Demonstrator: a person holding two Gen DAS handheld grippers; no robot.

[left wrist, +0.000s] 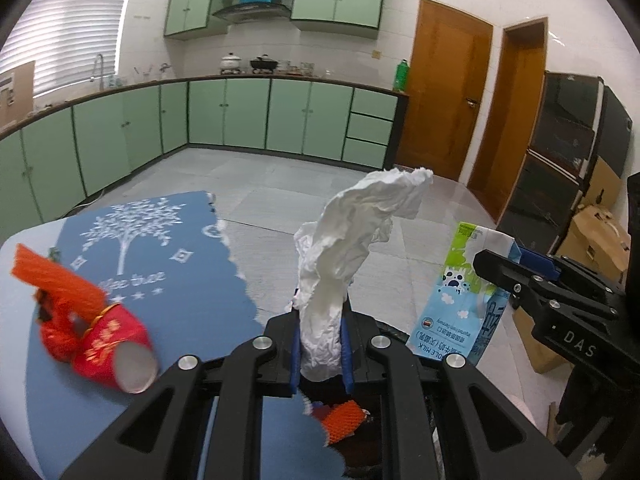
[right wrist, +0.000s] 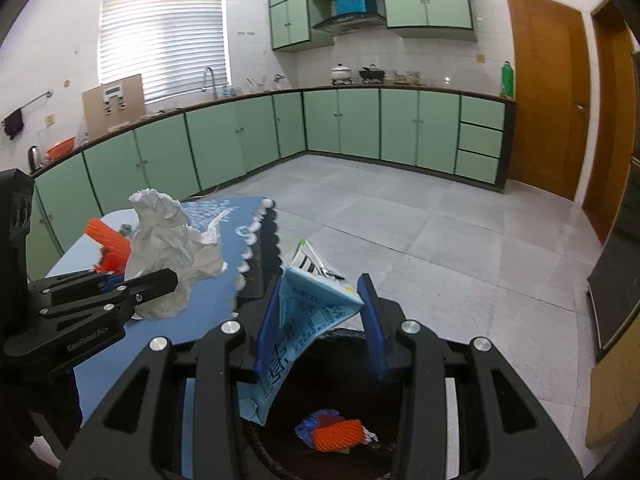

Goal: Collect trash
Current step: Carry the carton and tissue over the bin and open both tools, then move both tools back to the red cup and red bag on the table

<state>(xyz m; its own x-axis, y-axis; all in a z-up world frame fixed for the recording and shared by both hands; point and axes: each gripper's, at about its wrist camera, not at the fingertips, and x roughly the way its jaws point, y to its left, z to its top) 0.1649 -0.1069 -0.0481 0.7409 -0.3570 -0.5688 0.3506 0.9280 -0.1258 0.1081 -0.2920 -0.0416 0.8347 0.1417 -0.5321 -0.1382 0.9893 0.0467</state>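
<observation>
- Black linkage bars fill the foreground of both wrist views; between them the left hand-held gripper (left wrist: 322,354) is clamped on a crumpled white tissue (left wrist: 352,240), and the right hand-held gripper (right wrist: 320,320) is clamped on a blue-and-white milk carton (right wrist: 304,320).
- Both pieces hang over a dark bin (right wrist: 340,360) just beside the worktop (left wrist: 32,360), which wears a blue cloth (left wrist: 168,280). An orange foam net (right wrist: 338,434) already lies at the bin's bottom.
- Judged from this, the step in hand is the drop: each piece is lifted and carried over the opening.
- Next, the jaws need to part while centred above the bin, so nothing lands on the rim or floor.
- Tissue stands tall, wrinkled and limp; it may cling to a pad.
- Carton looks crushed and creased, its top torn open.
- More trash waits on the cloth: a tipped red paper cup (left wrist: 114,346) and another orange foam net (left wrist: 52,280).
</observation>
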